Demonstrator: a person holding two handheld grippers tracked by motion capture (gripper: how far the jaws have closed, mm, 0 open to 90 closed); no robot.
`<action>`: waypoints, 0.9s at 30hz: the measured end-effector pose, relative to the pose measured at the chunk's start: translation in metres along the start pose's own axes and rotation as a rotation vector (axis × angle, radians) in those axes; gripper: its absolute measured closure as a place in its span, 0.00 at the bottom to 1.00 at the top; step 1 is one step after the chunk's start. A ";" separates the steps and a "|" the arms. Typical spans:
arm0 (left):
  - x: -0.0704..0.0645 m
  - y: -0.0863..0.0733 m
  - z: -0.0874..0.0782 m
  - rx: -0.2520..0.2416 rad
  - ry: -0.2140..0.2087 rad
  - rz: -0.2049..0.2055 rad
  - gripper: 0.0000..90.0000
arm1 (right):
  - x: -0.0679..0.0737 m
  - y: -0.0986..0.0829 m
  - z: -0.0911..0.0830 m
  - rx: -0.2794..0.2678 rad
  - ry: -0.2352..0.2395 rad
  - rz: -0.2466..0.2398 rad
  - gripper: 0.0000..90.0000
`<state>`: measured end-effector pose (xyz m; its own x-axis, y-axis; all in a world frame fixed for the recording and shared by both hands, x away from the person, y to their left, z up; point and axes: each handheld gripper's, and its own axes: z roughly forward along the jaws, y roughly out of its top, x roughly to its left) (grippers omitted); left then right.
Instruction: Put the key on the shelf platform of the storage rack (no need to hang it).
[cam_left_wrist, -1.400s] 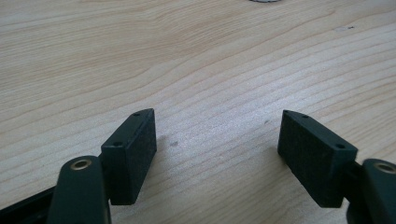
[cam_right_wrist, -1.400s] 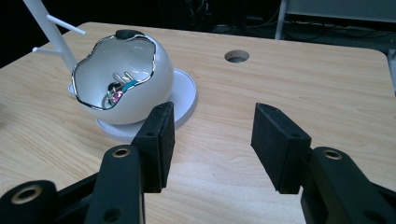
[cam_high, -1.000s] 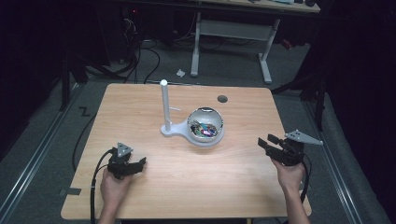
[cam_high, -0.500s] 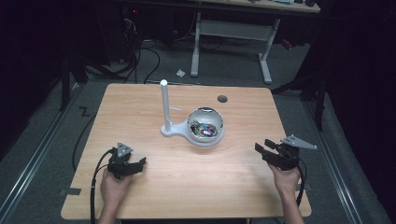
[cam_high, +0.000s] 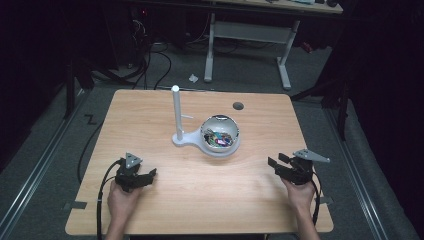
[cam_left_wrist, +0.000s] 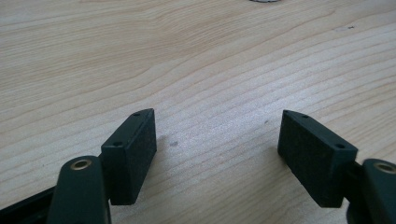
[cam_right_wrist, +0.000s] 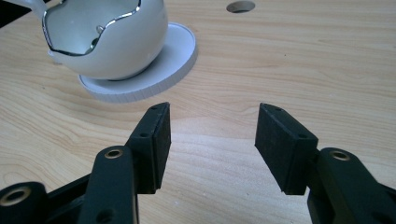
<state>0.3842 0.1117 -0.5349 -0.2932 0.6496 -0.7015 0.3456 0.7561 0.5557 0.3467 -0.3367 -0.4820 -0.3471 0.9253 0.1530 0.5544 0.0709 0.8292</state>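
Two black grippers, left gripper (cam_high: 151, 173) and right gripper (cam_high: 276, 161); grey three-cornered top plates; trailing black cables; brass-ringed screw holes

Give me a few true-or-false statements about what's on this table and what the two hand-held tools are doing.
1. The white bowl sits on a round white base with an upright post. True.
2. The left gripper has its fingers clamped on something. False: its fingers are spread over bare wood, empty.
3. The right gripper is open. True.
4. The bowl is empty. False: colourful small items lie inside it.
5. The table has a round hole near its far edge. True.
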 end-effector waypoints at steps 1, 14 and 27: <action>0.000 0.000 0.000 -0.001 0.000 0.000 0.31 | 0.000 -0.001 0.001 0.003 -0.002 -0.001 0.51; 0.000 0.000 0.000 0.000 0.001 -0.001 0.31 | 0.003 -0.011 0.017 0.054 -0.022 -0.008 0.49; 0.000 0.000 0.000 0.000 0.001 -0.002 0.31 | 0.004 -0.021 0.032 0.115 -0.070 -0.041 0.48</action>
<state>0.3843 0.1116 -0.5348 -0.2946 0.6484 -0.7020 0.3449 0.7572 0.5547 0.3582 -0.3225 -0.5163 -0.3196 0.9443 0.0786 0.6249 0.1477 0.7666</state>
